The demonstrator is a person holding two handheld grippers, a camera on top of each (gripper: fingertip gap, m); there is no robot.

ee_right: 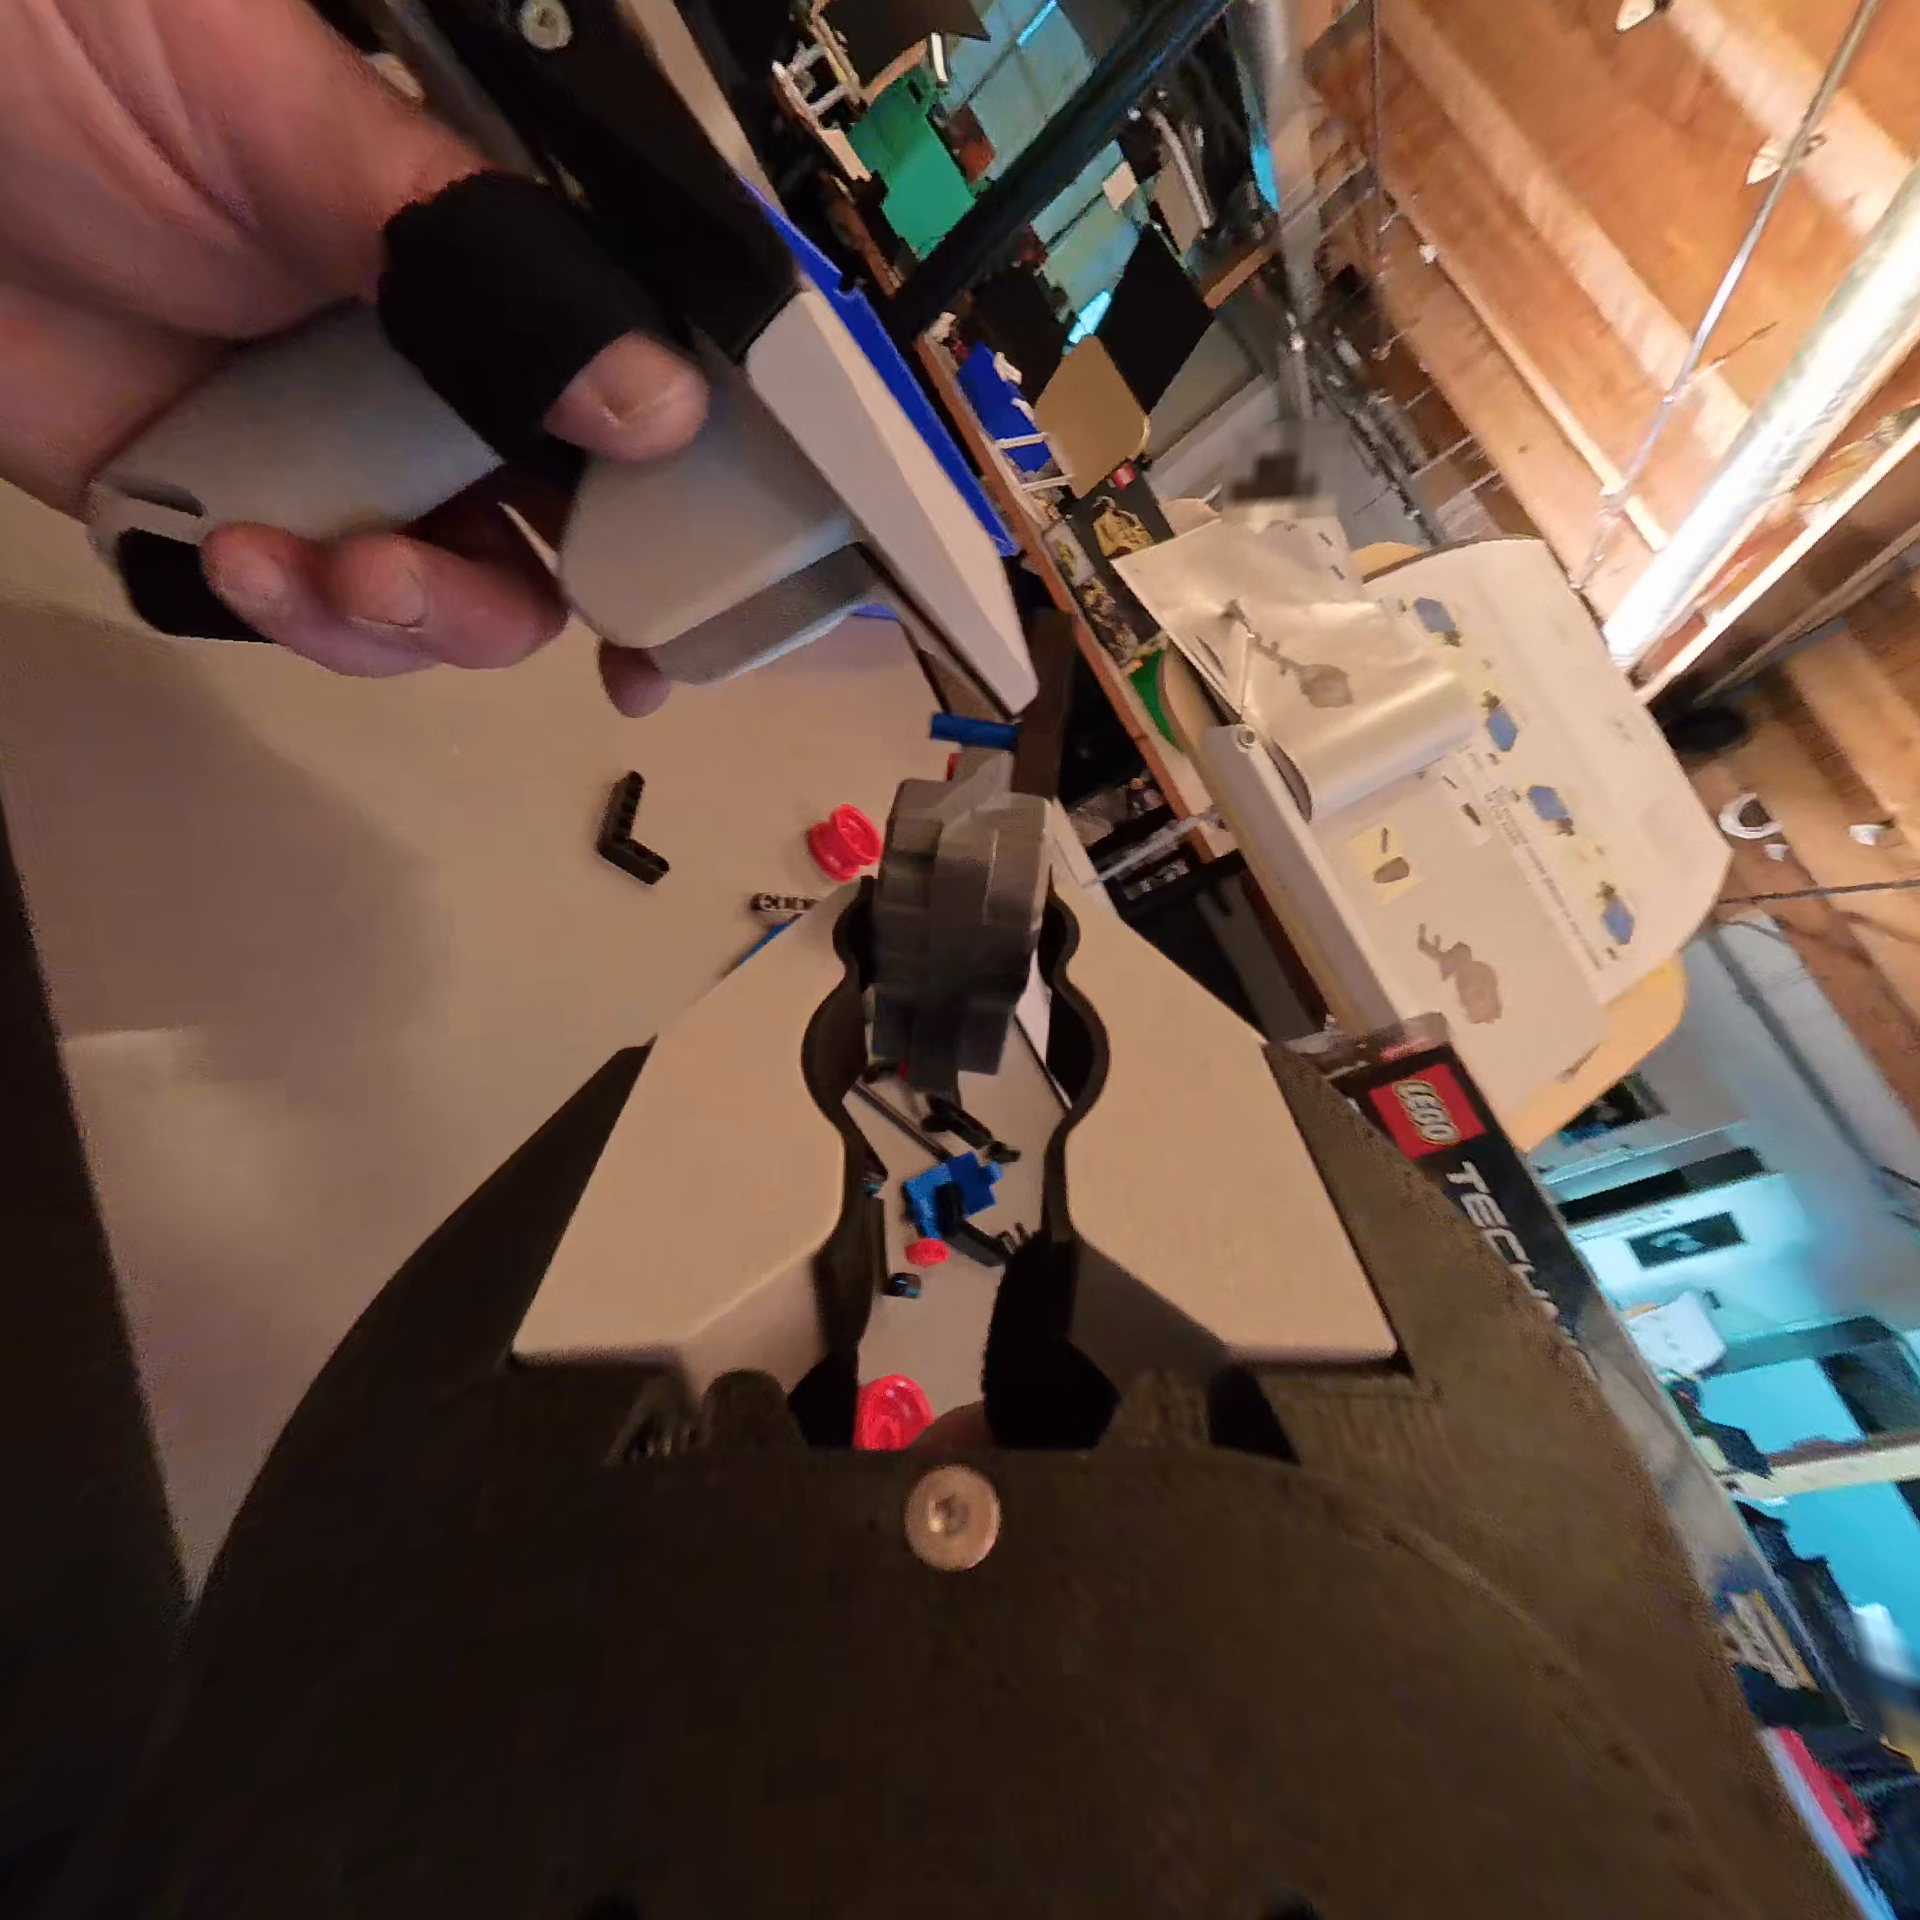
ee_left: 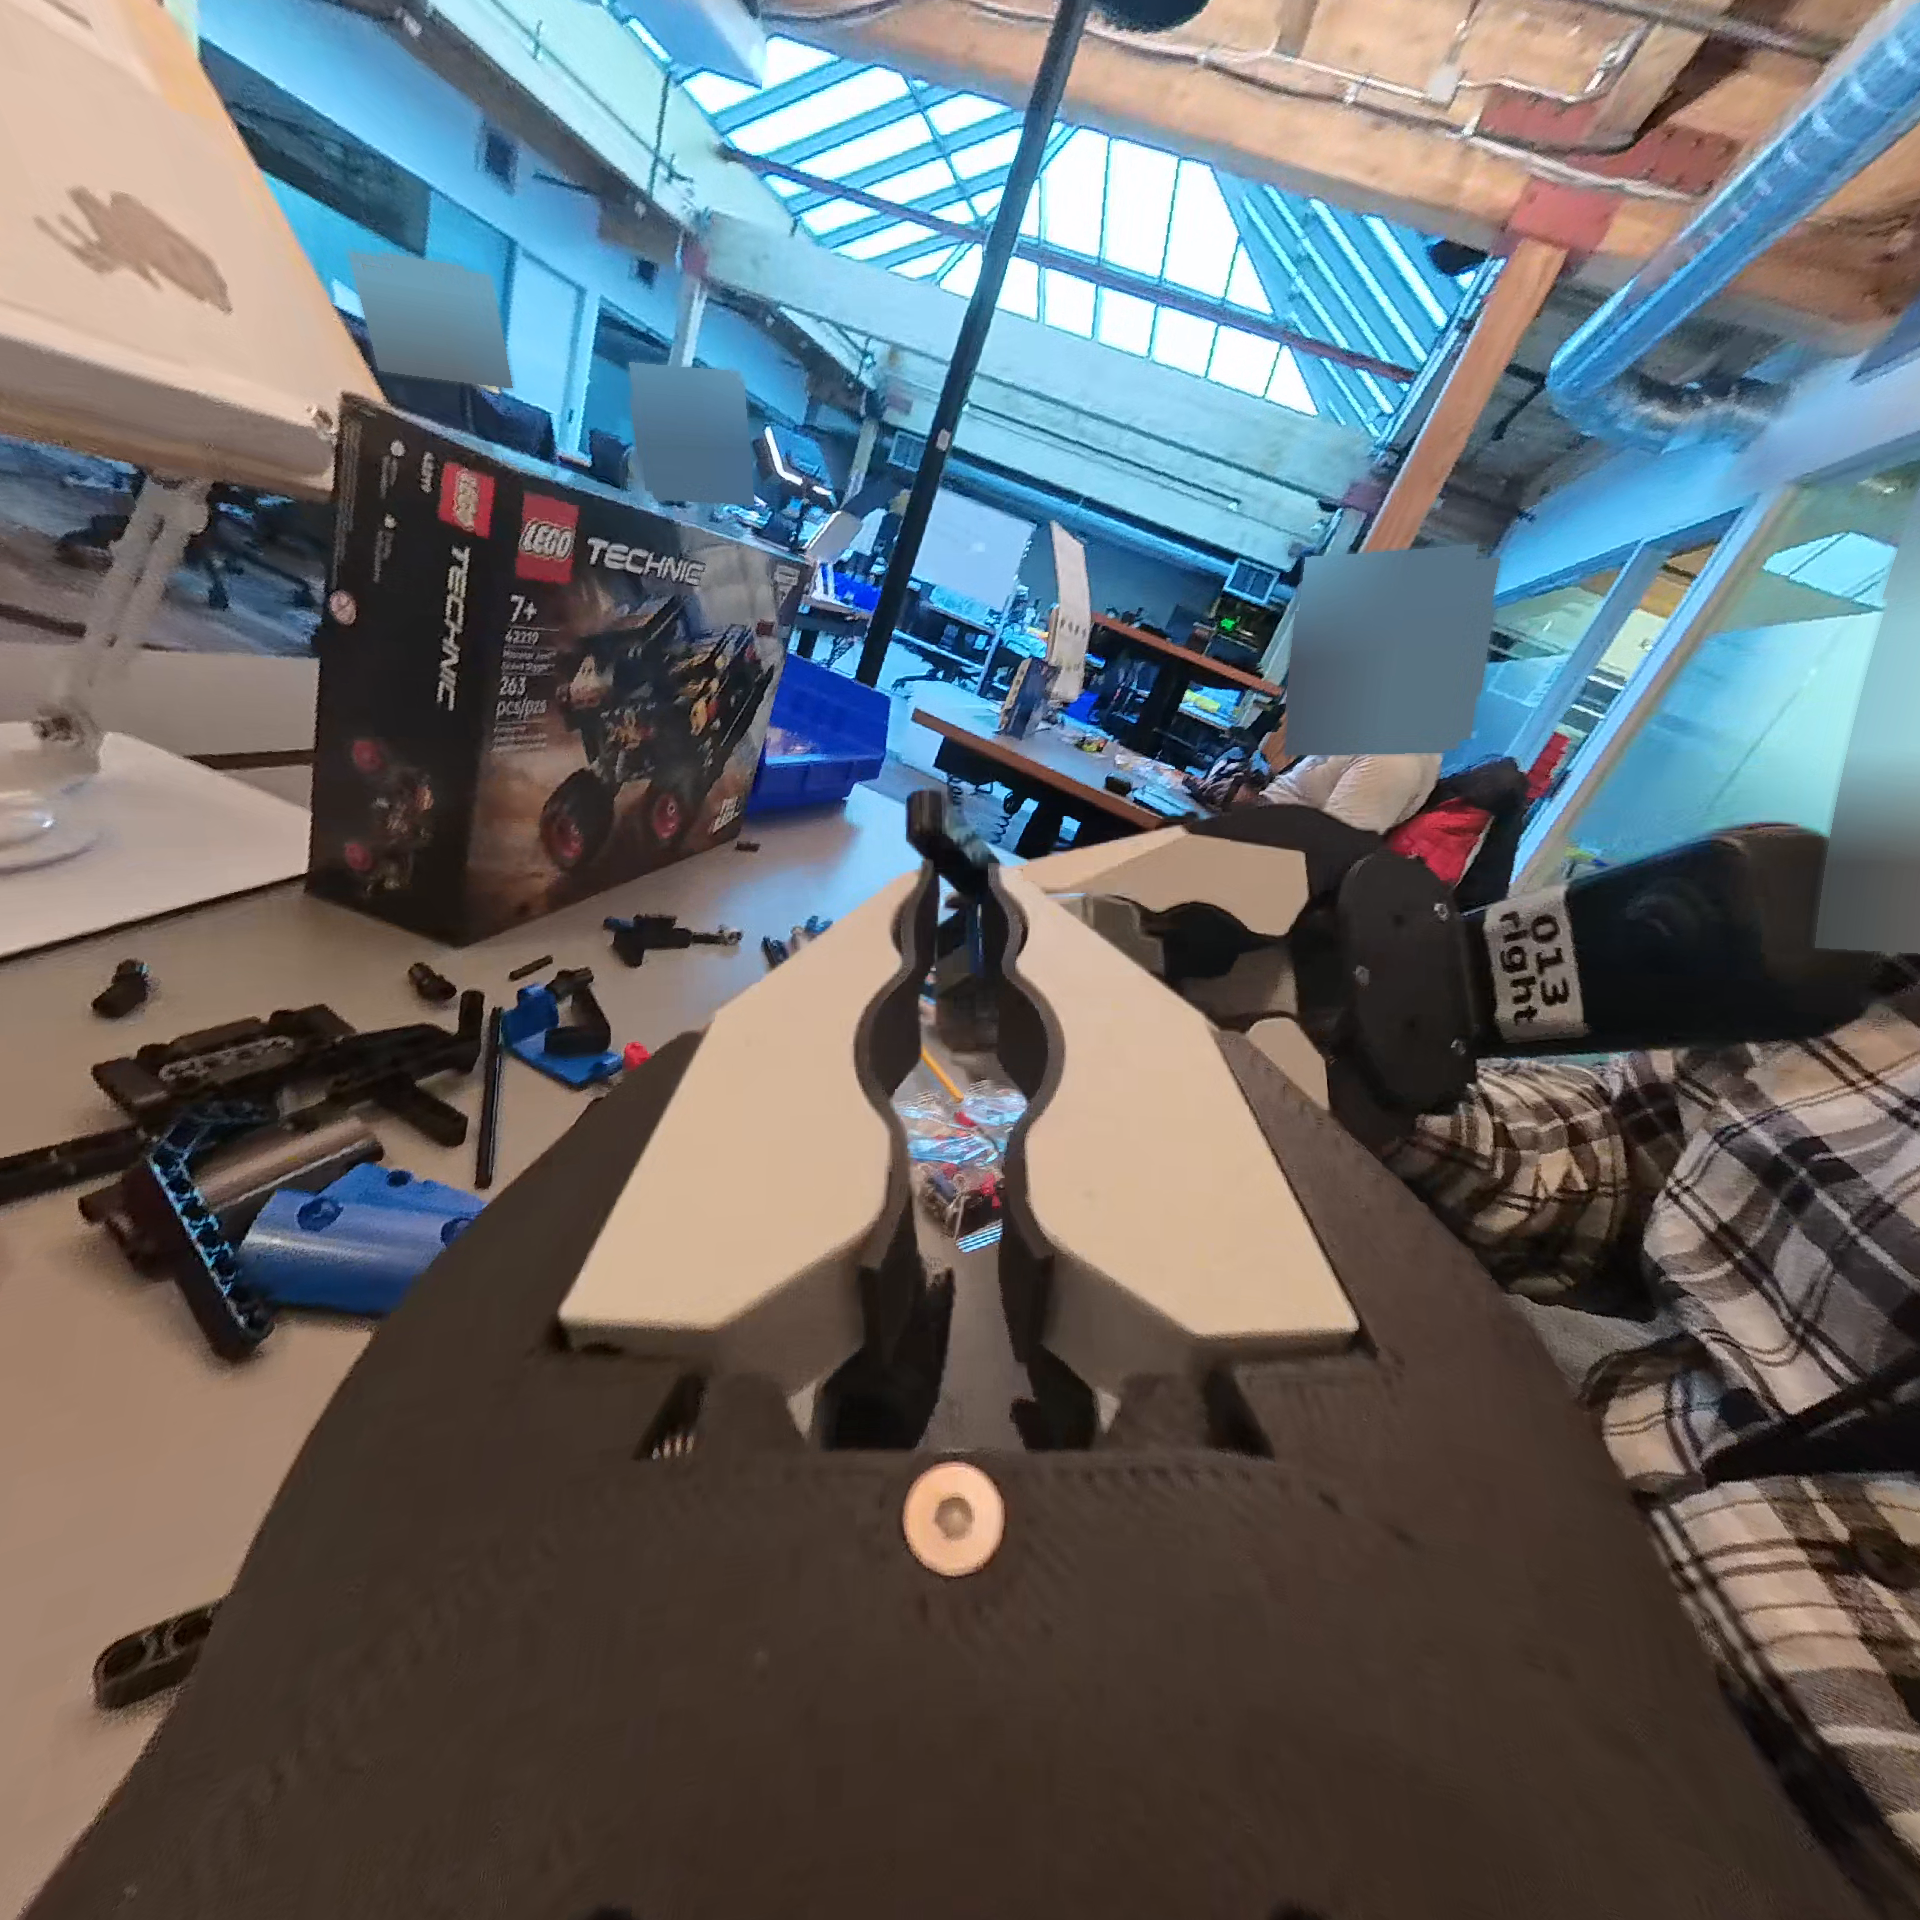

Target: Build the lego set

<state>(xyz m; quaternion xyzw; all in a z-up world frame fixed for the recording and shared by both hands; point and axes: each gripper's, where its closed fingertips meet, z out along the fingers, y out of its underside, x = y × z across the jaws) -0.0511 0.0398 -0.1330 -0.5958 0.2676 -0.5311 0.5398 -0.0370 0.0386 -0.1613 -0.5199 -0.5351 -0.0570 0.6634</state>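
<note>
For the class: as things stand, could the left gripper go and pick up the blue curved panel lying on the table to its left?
Probably not yet: the left gripper is shut on a small black piece, so it must free that first. The path to the blue curved panel looks open.

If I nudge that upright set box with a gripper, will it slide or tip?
The set box stands upright on the table, tall for its footprint, so a high push likely tips it. With parts scattered outside, it is probably light and may slide if pushed low.
</note>
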